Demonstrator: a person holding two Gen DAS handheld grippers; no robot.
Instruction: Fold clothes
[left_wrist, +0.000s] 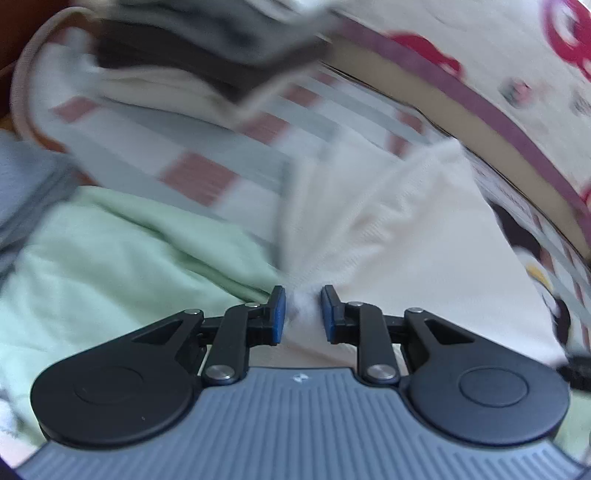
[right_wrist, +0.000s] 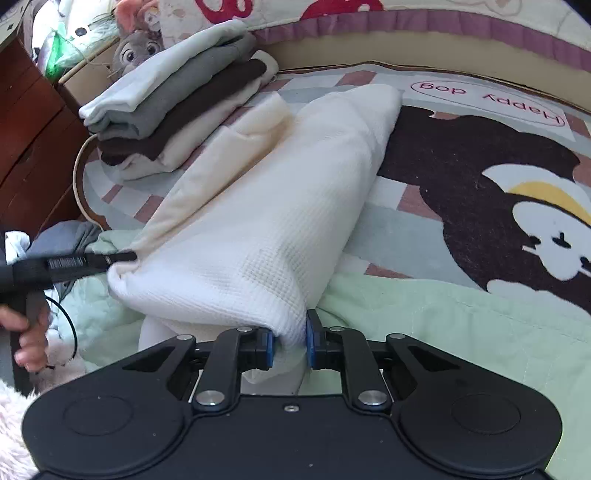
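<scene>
White waffle-knit garment (right_wrist: 266, 206) lies lifted over the bed, stretched betw. both tools. Right tool (right_wrist: 290, 345) pinches its near hem; left tool (left_wrist: 303, 314) pinches another bunched edge. Right wrist view alone shows the left tool (right_wrist: 122, 255) from outside at the cloth's left corner, w/ a hand (right_wrist: 26, 332) on its handle, plus a folded clothes stack (right_wrist: 177, 96), a plush toy (right_wrist: 136, 46) and the "Happy dog" cartoon bedsheet (right_wrist: 480, 206). Green quilt (right_wrist: 443, 317) under the near end. Left wrist view is motion-blurred: stack (left_wrist: 192, 48) and sheet pattern hard to make out. Garment type unclear.
</scene>
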